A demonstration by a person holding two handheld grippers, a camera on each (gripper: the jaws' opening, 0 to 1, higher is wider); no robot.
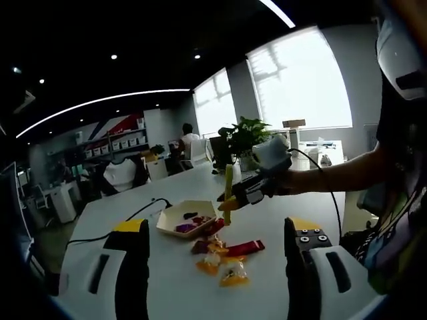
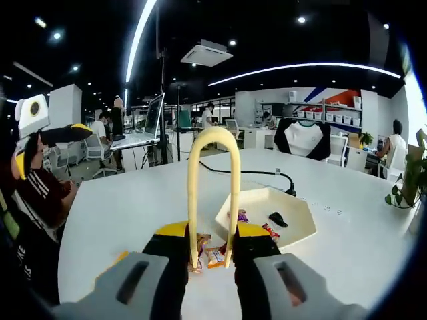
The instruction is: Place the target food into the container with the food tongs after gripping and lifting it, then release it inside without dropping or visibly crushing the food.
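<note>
Open-plan office; desks with monitors (image 2: 155, 115), shelving (image 2: 320, 108), seated people.

Ahead of my left gripper, a potted plant (image 1: 245, 137) stands on the far side of the white table (image 1: 180, 280). A black cable (image 2: 247, 173) runs across it beyond my right gripper, with office desks (image 2: 137, 139) farther off.

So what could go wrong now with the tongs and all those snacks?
1. The right gripper pinches the yellow tongs by their arms; a harder squeeze could crush a snack.
2. The wrapped snacks lie piled close, so two might lift and one fall.
3. The tray is shallow; a snack released near its rim may slide out.
</note>
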